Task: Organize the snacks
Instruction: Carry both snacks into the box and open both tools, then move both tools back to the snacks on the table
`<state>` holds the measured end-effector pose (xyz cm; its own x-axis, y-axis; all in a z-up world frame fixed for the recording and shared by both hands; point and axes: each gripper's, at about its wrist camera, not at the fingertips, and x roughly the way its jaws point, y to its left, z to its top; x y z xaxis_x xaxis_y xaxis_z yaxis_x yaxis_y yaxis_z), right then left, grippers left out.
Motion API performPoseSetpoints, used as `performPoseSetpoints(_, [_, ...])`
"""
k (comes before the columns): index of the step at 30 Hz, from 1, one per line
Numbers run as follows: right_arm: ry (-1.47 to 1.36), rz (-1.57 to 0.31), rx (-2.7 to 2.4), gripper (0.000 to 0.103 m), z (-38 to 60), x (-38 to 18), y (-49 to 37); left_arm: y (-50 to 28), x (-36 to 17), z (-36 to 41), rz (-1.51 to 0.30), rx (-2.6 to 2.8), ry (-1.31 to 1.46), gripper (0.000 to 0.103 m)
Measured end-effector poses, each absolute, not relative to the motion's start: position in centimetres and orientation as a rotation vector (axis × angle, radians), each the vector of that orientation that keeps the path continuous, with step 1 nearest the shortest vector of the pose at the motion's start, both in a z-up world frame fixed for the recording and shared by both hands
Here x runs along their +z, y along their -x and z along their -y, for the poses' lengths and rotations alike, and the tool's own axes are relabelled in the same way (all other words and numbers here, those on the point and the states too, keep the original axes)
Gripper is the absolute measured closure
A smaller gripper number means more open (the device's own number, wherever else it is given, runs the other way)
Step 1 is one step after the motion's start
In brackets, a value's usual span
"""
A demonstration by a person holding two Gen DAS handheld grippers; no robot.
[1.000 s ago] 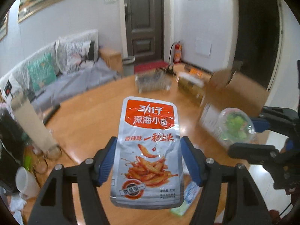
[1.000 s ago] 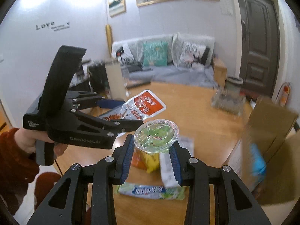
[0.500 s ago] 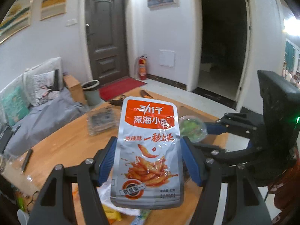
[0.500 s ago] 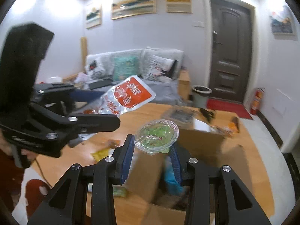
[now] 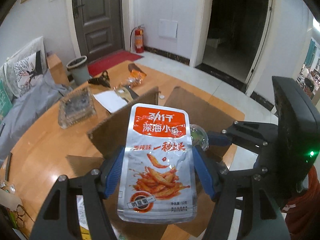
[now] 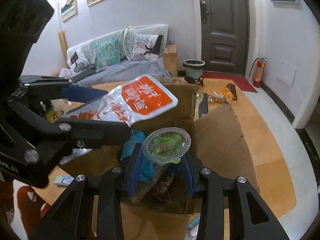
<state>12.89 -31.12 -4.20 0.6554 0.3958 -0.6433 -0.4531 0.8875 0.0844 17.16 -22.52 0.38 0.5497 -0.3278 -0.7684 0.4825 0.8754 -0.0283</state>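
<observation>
My left gripper (image 5: 158,160) is shut on a silver and orange fish snack pouch (image 5: 158,160), held upright over an open cardboard box (image 5: 112,126). The pouch also shows in the right wrist view (image 6: 138,104), above the box's left side. My right gripper (image 6: 162,160) is shut on a clear jelly cup with a green lid (image 6: 167,145), held over the box opening (image 6: 220,136). The cup peeks out behind the pouch in the left wrist view (image 5: 197,135). Blue packets (image 6: 132,146) lie inside the box.
The box stands on a round wooden table (image 5: 40,144). On the table lie a glass ashtray (image 5: 77,108), white paper (image 5: 109,100), scissors (image 5: 102,79), an orange snack bag (image 5: 136,78) and packets (image 6: 64,180) by the box. A sofa (image 6: 120,60) stands behind.
Both grippers swung right with their snacks and came over the open box. The box now lies directly under the cup and the pouch.
</observation>
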Motion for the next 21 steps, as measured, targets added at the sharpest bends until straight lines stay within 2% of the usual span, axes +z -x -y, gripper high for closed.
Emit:
performPoseSetpoints(2, [0.098,-0.725,0.485,0.070,31.2,-4.7,-13.4,-17.3,0.0,23.1,-0.878,-0.474,-0.201,0.038])
performPoseSetpoints(4, [0.111,-0.749,0.490,0.069,31.1,-5.3,-13.8,-17.2,-0.2,23.2,-0.886,-0.470,-0.202,0.031])
performPoseSetpoints(5, [0.118,-0.757,0.488,0.069,30.9,-5.6,-13.8,-17.0,-0.1,23.2,-0.878,-0.466,-0.203,0.021])
performPoseSetpoints(6, [0.122,-0.763,0.486,0.068,30.9,-5.8,-13.9,-16.8,-0.1,23.0,-0.869,-0.462,-0.204,0.017])
performPoseSetpoints(7, [0.125,-0.765,0.485,0.064,30.9,-5.9,-13.9,-16.7,0.1,22.8,-0.860,-0.460,-0.205,0.017])
performPoseSetpoints(10, [0.118,-0.748,0.496,0.041,30.7,-5.8,-13.4,-16.4,0.5,21.8,-0.844,-0.453,-0.191,0.017])
performPoseSetpoints(14, [0.118,-0.726,0.514,0.041,30.4,-5.1,-12.3,-16.1,1.6,20.0,-0.807,-0.430,-0.184,0.016])
performPoseSetpoints(16, [0.112,-0.712,0.539,0.041,29.9,-4.6,-11.7,-15.5,2.4,18.5,-0.782,-0.405,-0.184,0.012])
performPoseSetpoints(17, [0.106,-0.695,0.557,0.041,29.7,-4.2,-11.1,-14.9,2.8,17.7,-0.767,-0.390,-0.183,0.009])
performPoseSetpoints(21, [0.085,-0.600,0.619,0.041,28.5,-2.2,-8.4,-12.8,3.9,13.6,-0.721,-0.306,-0.186,0.009])
